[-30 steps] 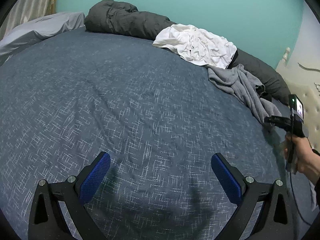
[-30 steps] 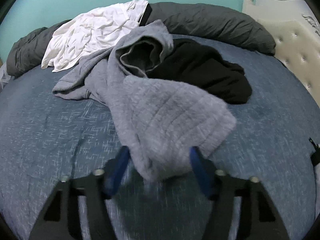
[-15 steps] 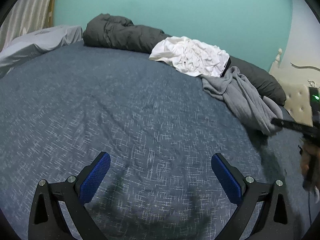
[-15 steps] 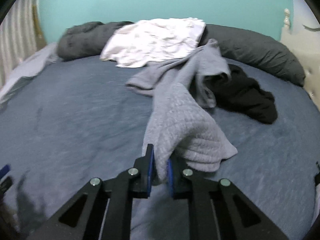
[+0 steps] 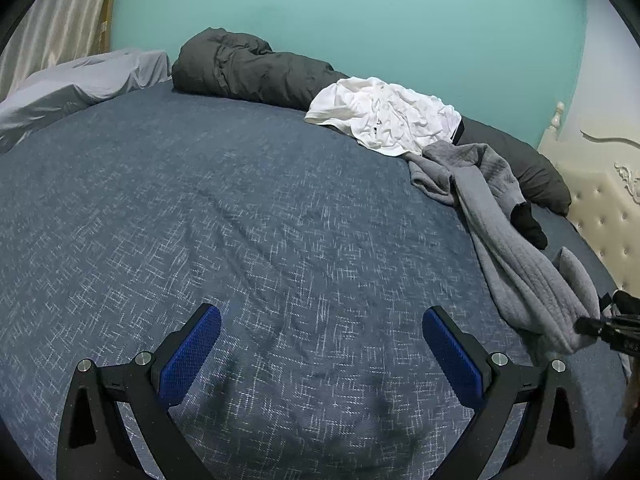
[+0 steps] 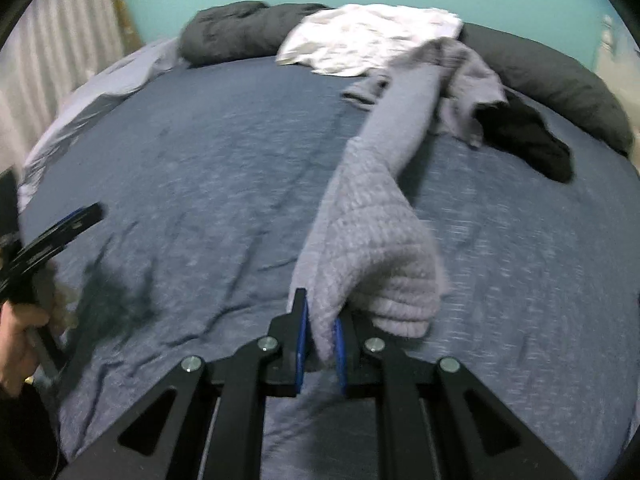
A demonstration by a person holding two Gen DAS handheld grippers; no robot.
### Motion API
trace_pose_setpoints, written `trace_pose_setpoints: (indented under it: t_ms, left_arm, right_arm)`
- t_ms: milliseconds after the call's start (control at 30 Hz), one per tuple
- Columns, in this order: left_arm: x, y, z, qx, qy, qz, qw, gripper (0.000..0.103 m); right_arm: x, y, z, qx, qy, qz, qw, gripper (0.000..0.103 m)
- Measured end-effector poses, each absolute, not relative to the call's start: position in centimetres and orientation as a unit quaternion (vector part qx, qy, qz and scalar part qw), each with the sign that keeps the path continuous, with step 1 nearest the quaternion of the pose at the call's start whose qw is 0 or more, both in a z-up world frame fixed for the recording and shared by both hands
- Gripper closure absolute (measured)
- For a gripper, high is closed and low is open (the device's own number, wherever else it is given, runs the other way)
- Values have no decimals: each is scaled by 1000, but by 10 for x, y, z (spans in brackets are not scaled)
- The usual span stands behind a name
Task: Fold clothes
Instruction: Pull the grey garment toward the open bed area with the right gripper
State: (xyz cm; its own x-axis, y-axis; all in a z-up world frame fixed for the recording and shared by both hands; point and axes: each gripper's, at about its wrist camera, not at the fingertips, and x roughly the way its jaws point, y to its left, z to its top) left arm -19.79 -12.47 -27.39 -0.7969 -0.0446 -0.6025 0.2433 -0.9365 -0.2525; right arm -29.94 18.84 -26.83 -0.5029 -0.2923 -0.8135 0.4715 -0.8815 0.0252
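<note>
A grey knit hoodie point(image 6: 384, 184) lies stretched across the blue bedspread point(image 6: 200, 168). My right gripper point(image 6: 320, 336) is shut on its near edge and holds that part lifted off the bed. The hoodie also shows at the right of the left wrist view point(image 5: 504, 248), where the right gripper point(image 5: 600, 326) holds its end. My left gripper point(image 5: 320, 344) is open and empty, just above bare bedspread point(image 5: 200, 200). It shows at the left edge of the right wrist view point(image 6: 60, 236).
A white shirt point(image 5: 384, 116) lies on the dark grey duvet roll point(image 5: 248, 68) at the back. A black garment point(image 6: 528, 140) lies beside the hoodie. A light grey pillow point(image 5: 80, 80) is at the far left, a tufted headboard point(image 5: 600, 208) at the right.
My right gripper closed on the hoodie's edge and pulled it toward me and to the left, stretching it out from the pile. My left gripper stayed open over the bedspread.
</note>
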Motion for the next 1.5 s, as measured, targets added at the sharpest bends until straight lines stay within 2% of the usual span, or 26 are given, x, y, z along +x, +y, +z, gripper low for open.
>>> trace_pose_setpoints:
  t_ms: [100, 167, 233, 267, 333, 400, 467, 600, 900, 933, 967, 1067, 1200, 1500]
  left_arm:
    - [-200, -127, -275, 313, 169, -932, 77, 0]
    - [-202, -126, -276, 316, 168, -931, 74, 0]
    - [-203, -126, -275, 315, 167, -931, 75, 0]
    - [-203, -126, -275, 316, 168, -931, 75, 0]
    - [-205, -127, -275, 316, 172, -930, 75, 0]
    - [-207, -124, -277, 320, 171, -929, 74, 0]
    - [-209, -122, -279, 323, 169, -928, 73, 0]
    - [-211, -119, -281, 328, 167, -927, 70, 0]
    - [-218, -120, -285, 339, 170, -923, 66, 0]
    - [-219, -120, -286, 340, 172, -922, 66, 0]
    - [-220, -120, -287, 341, 173, -922, 66, 0]
    - [-220, -118, -287, 341, 172, -922, 63, 0]
    - [-218, -115, -287, 338, 163, -925, 65, 0]
    - [-209, -120, -284, 329, 159, -928, 68, 0]
  right_arm:
    - [-313, 211, -266, 445, 112, -876, 146, 89]
    - [-329, 238, -262, 443, 82, -890, 63, 79]
    - [-338, 259, -250, 418, 40, -907, 19, 73]
    - [-341, 262, -244, 407, 27, -913, 15, 60]
    - [-351, 261, -236, 392, 18, -920, 14, 48]
    - [-363, 253, -231, 385, 24, -922, 18, 46]
    - [-376, 237, -235, 385, 18, -921, 48, 32]
    - [-415, 198, -256, 415, 20, -904, 101, 31]
    - [-472, 161, -313, 463, 87, -878, 85, 31]
    - [-473, 160, -319, 470, 97, -872, 90, 36]
    - [-474, 160, -325, 479, 107, -866, 96, 57]
    - [-465, 162, -325, 472, 110, -866, 119, 93]
    - [-427, 153, -308, 437, 125, -872, 181, 95]
    - [-295, 138, -290, 439, 146, -832, 305, 96]
